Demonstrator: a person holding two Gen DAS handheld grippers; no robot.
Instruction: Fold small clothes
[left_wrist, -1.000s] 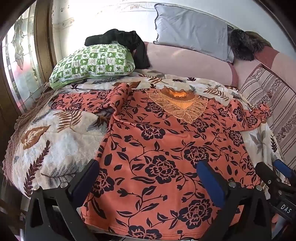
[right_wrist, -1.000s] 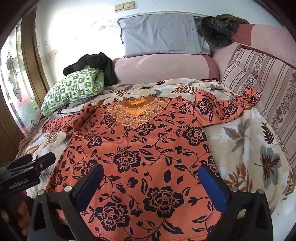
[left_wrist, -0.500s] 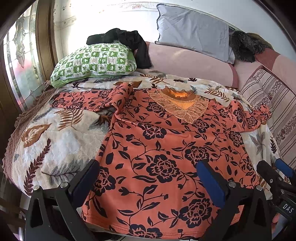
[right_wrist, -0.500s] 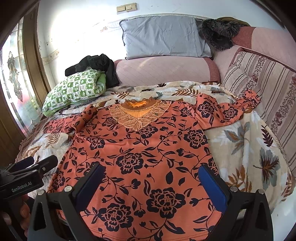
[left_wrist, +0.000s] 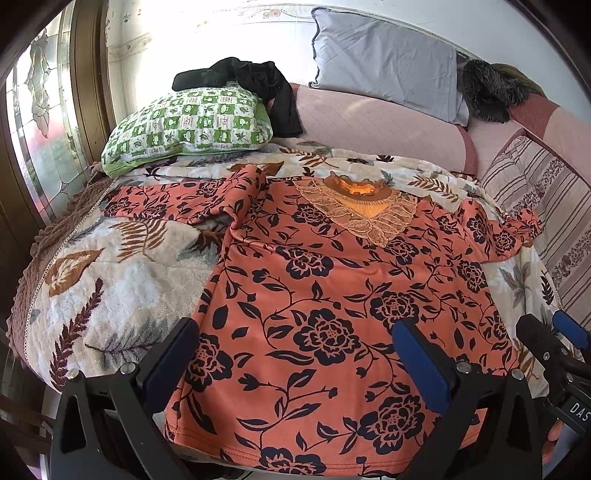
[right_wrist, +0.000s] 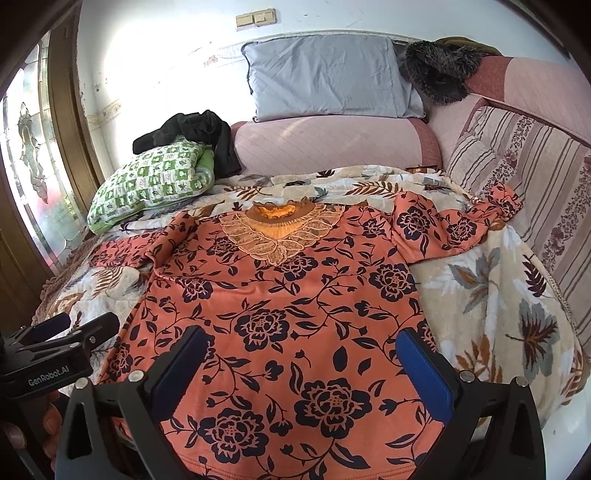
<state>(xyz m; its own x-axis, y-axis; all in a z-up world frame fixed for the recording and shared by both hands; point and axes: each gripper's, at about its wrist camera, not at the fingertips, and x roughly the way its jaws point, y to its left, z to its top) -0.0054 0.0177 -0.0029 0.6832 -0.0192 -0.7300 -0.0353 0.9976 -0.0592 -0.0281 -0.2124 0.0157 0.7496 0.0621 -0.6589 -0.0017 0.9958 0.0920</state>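
I am holding both grippers above the near hem of the top (left_wrist: 332, 314), which is lying face up and spread flat on the bed (left_wrist: 110, 288), collar (left_wrist: 354, 192) at the far end. No fold is made yet, as I judge it.

Left sleeve (left_wrist: 177, 206): it is lying stretched out to the left, bunched where it meets the body. I am treating it as the first flap to bring across the chest, and I would smooth that bunch first.

Left gripper (left_wrist: 295, 362): the jaws are standing wide apart and gripping nothing, straddling the left half of the hem. For a clean pinch I am planning to lower one finger under the hem edge and take both fabric layers together.

Right gripper (right_wrist: 306, 369): its jaws are likewise spread wide and empty, over the right half of the hem.

Right sleeve (right_wrist: 458, 225): it is lying crumpled toward the striped cushion (right_wrist: 535, 177). It needs straightening before folding inward, or the fold will probably come out lumpy.
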